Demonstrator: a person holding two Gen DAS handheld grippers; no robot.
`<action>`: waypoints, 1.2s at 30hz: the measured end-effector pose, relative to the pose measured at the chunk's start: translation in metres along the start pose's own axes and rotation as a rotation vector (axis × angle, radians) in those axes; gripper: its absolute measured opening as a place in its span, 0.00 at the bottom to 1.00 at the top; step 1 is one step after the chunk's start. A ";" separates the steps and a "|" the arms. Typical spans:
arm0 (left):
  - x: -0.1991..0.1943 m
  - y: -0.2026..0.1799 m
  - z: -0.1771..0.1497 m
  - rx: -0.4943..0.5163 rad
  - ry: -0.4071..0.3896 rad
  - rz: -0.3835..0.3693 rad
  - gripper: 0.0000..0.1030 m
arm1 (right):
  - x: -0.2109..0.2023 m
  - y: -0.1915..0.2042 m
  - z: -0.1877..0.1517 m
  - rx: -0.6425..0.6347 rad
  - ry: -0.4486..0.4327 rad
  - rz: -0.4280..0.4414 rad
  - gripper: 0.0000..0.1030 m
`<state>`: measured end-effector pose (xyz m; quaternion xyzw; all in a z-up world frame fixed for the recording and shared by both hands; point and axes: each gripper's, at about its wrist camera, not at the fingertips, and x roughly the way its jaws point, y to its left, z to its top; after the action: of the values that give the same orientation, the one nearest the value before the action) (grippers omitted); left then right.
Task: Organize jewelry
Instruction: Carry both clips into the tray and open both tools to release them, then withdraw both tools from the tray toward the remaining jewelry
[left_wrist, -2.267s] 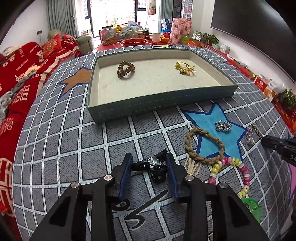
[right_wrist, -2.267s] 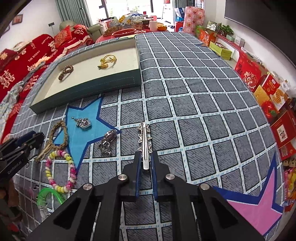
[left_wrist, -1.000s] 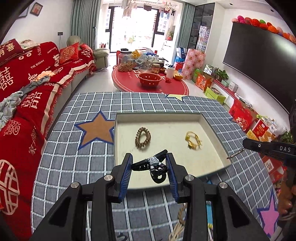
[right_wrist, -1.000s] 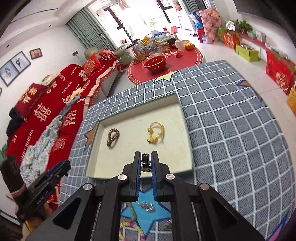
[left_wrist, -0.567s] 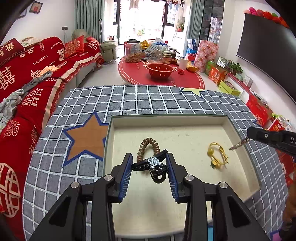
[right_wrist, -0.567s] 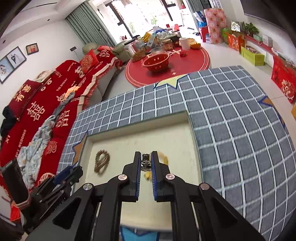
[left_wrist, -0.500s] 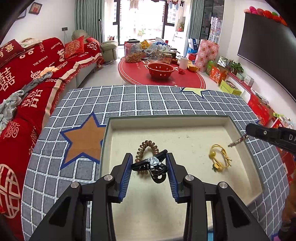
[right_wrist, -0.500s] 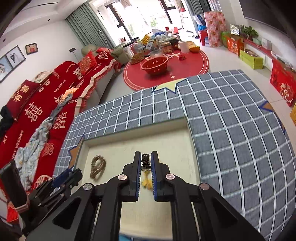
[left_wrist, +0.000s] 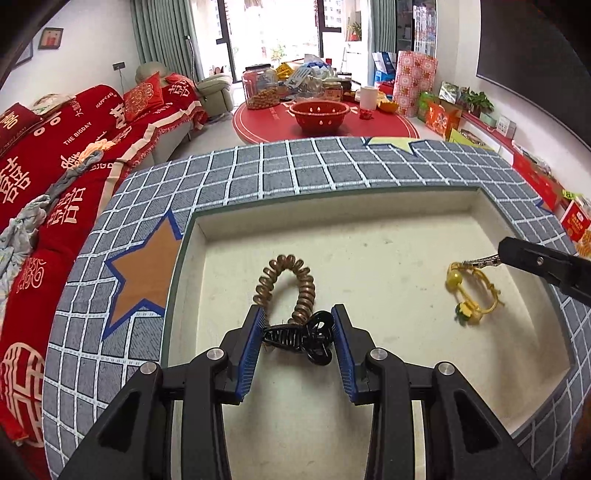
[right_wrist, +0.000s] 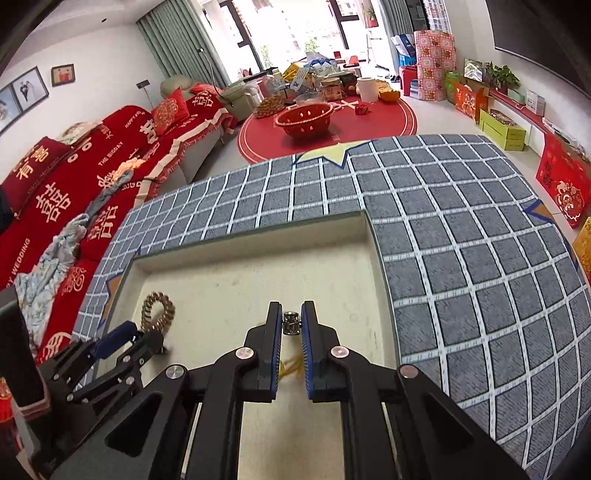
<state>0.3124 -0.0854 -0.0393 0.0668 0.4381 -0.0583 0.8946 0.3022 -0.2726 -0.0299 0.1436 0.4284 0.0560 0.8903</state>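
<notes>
Between my left gripper (left_wrist: 298, 330) fingers I hold a glossy black plastic claw hair clip (left_wrist: 300, 336), clamped crosswise by both blue pads above the cream floor of the shallow grey-green rectangular tray (left_wrist: 177, 273). Just beyond those fingertips, partly hidden behind the clip, a bronze coiled spiral hair tie (left_wrist: 286, 282) lies on the tray floor. My right gripper (right_wrist: 291, 325) is pinched nearly closed on a thin silver metal hair pin (right_wrist: 291, 323), whose end shows between the tips; from the left camera its free end reaches out to a yellow cord bracelet with round beads (left_wrist: 471, 291), though I cannot tell if they touch. That bracelet sits under my right fingers, well to the right of my left ones. Beyond both grippers the tray's far wall meets the grey checked cloth with star patches (right_wrist: 461, 236), then a red round rug (left_wrist: 384, 125) farther off.
</notes>
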 end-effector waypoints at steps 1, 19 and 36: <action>0.001 -0.001 -0.001 0.002 0.007 -0.003 0.50 | 0.000 0.000 -0.004 0.002 0.010 0.001 0.11; -0.022 0.005 -0.004 -0.002 -0.015 0.020 0.60 | -0.008 0.001 -0.019 0.043 0.059 0.037 0.60; -0.112 0.027 -0.028 0.001 -0.162 -0.007 1.00 | -0.102 0.000 -0.029 0.088 -0.094 0.075 1.00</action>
<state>0.2266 -0.0487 0.0343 0.0608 0.3644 -0.0670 0.9268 0.2154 -0.2889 0.0292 0.2009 0.3827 0.0638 0.8995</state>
